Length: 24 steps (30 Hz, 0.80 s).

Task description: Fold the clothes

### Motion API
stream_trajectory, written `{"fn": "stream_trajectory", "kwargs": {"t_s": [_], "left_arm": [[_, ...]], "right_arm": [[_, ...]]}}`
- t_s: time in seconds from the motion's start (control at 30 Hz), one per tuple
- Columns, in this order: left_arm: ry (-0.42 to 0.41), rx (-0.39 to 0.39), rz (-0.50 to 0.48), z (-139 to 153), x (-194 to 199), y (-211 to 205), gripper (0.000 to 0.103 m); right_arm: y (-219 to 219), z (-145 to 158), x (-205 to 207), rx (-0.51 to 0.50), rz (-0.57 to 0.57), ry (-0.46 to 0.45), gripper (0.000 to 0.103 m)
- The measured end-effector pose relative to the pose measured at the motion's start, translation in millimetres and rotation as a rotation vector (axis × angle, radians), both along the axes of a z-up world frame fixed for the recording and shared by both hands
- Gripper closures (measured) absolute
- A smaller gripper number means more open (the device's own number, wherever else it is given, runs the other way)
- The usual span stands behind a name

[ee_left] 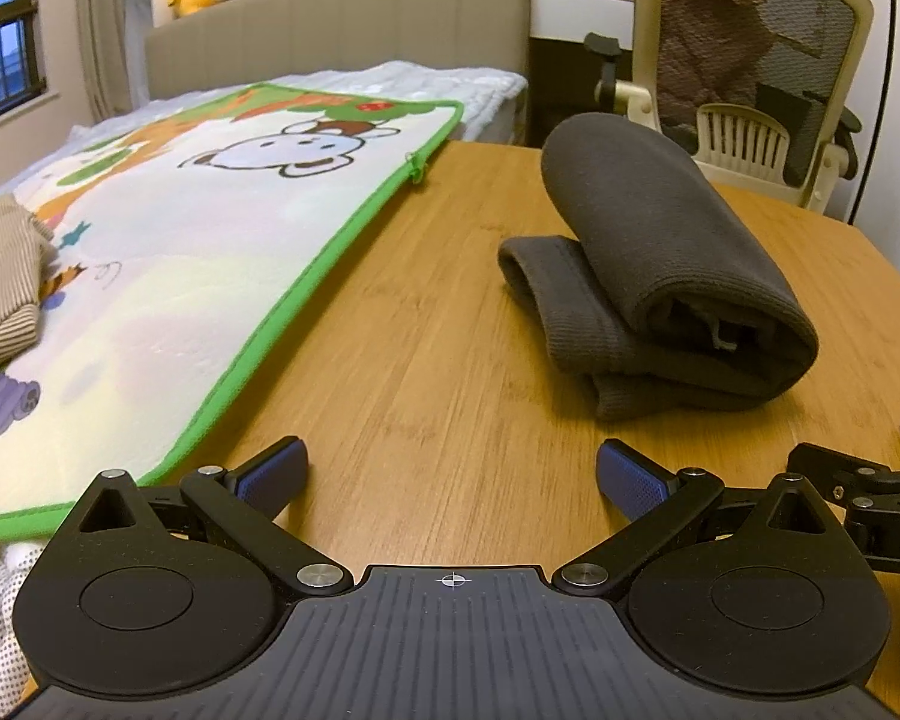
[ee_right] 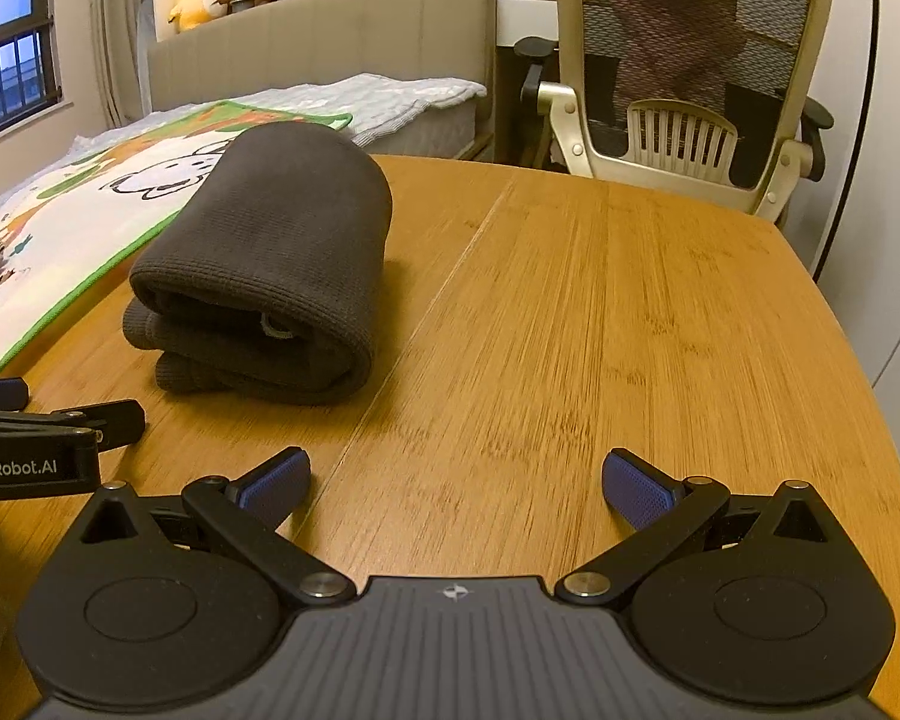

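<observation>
A: Where is the garment in your views?

B: Your folded dark grey garment (ee_left: pixel 660 264) lies on the wooden tabletop (ee_left: pixel 426 360), right of centre in the left wrist view, above and to the right of your left claw (ee_left: pixel 450 477). In the right wrist view it sits left of centre, above and left of your right claw (ee_right: pixel 456 483).

A: And the claws?

B: Both are spread wide with nothing between the blue pads (ee_left: pixel 273 471); neither touches the garment. A green-edged cartoon mat (ee_left: pixel 168 252) fills the left of the frame, just beside the garment, with a striped cloth (ee_left: pixel 0 276) on it at the far left edge.
</observation>
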<state>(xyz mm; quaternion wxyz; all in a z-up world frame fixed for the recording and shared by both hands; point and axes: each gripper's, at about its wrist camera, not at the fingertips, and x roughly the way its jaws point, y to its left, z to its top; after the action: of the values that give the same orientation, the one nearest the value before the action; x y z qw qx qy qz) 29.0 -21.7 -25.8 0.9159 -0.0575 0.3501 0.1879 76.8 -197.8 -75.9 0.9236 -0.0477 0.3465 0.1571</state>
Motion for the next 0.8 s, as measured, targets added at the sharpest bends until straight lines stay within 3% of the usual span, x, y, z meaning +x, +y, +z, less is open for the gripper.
{"fn": "stream_trajectory", "kwargs": {"t_s": [0.8], "left_arm": [[-0.001, -0.002, -0.008, -0.7, -1.2, 2.5, 0.000]], "right_arm": [[-2.4, -0.1, -0.7, 0.000, -0.013, -0.003, 0.000]]}}
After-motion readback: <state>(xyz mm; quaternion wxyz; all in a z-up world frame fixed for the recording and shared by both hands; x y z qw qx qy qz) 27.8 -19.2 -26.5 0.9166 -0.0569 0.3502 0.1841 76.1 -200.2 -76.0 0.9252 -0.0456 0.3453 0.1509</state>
